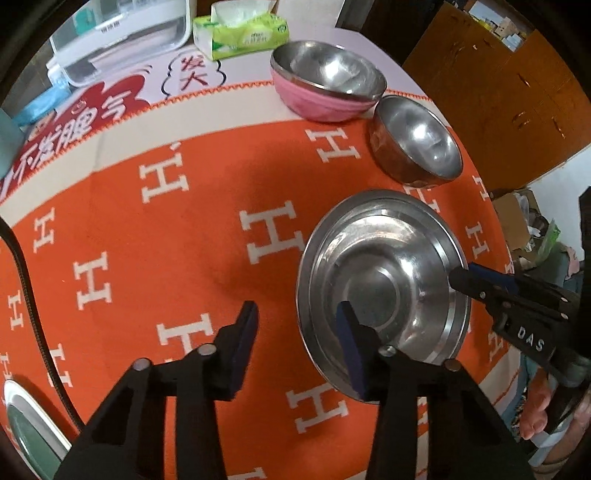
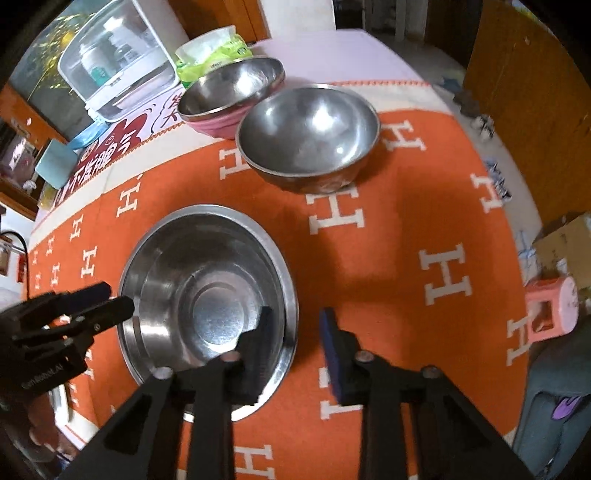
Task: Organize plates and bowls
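Note:
A wide steel basin (image 1: 384,280) (image 2: 207,295) sits on the orange cloth between my grippers. My left gripper (image 1: 297,317) is open, its right finger over the basin's left rim; it also shows in the right wrist view (image 2: 107,299). My right gripper (image 2: 295,325) is open, its left finger inside the basin's right rim, its right finger outside; it also shows in the left wrist view (image 1: 469,275). Behind stand a steel bowl (image 1: 417,142) (image 2: 310,136) and a pink-sided steel bowl (image 1: 327,81) (image 2: 229,94), both upright.
An orange cloth with white H marks (image 1: 166,229) (image 2: 406,221) covers the table. At the back are a tissue pack (image 1: 240,33) (image 2: 212,51) and a clear-lidded white box (image 1: 118,40) (image 2: 118,62). A white-rimmed green plate (image 1: 26,424) lies at the near left edge.

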`<state>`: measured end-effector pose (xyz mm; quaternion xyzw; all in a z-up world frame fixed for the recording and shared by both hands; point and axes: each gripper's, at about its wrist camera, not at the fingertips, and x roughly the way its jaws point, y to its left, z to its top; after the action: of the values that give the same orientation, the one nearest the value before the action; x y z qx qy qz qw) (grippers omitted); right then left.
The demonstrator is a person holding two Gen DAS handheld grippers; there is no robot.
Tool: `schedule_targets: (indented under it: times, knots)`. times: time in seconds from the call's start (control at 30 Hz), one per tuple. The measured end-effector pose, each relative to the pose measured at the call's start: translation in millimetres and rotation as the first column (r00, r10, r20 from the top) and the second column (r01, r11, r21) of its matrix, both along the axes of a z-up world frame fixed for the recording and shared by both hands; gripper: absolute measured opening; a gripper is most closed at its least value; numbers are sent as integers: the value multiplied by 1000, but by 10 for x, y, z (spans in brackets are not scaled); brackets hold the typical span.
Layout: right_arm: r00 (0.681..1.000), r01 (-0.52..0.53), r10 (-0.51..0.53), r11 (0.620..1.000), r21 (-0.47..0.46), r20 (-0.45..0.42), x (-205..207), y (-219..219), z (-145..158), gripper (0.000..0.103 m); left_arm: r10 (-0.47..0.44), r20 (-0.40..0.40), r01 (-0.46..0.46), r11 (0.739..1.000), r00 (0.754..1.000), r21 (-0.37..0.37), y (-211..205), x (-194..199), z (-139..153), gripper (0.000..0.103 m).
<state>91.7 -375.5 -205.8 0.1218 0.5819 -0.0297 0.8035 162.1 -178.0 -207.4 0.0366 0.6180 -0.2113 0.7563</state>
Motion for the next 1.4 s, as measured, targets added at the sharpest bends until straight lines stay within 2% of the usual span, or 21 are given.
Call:
schedule_targets:
  times: [0.07,0.13,0.2,0.33,0.47,0.67,0.93,1.13,1.4]
  knots:
    - [1000,6,-5,999,36,-19,37,-40,-45,16,-7,-13,7,1000,1000,-2,-7,5,-24,34]
    - [1000,9,-8,998,62,-22,49,-61,-59,13,-17,-19,17,1000,1000,3,-19,11,-42,21]
    - [1000,3,-1,997,77,-23,61,-60,-59,9,-22,-25,22,1000,999,-1,-26,22,-54,17]
    - [1000,-3,4,998,70,-22,79,-43,-47,9,-28,-46,27,999,999,-19,-44,49,-73,9]
    - [1000,-12,13,997,77,-22,63,-15,-27,8,-17,-49,17,1000,999,-6,-25,39,-60,8]
    - [999,-34,36,996,88,-11,-24,137,94,8,-11,-29,11,1000,1000,-14,156,-80,109,8]
    - [992,-121,122,987,109,-4,-226,647,212,8,25,-1,-25,1000,1000,10,702,-461,294,8]
    - [977,-208,213,972,109,-33,-468,1172,126,9,64,-12,-64,997,998,44,1148,-843,243,9]
    - [952,-288,296,953,93,-79,-776,1674,-14,9,110,-51,-105,990,993,89,1545,-1288,14,9]
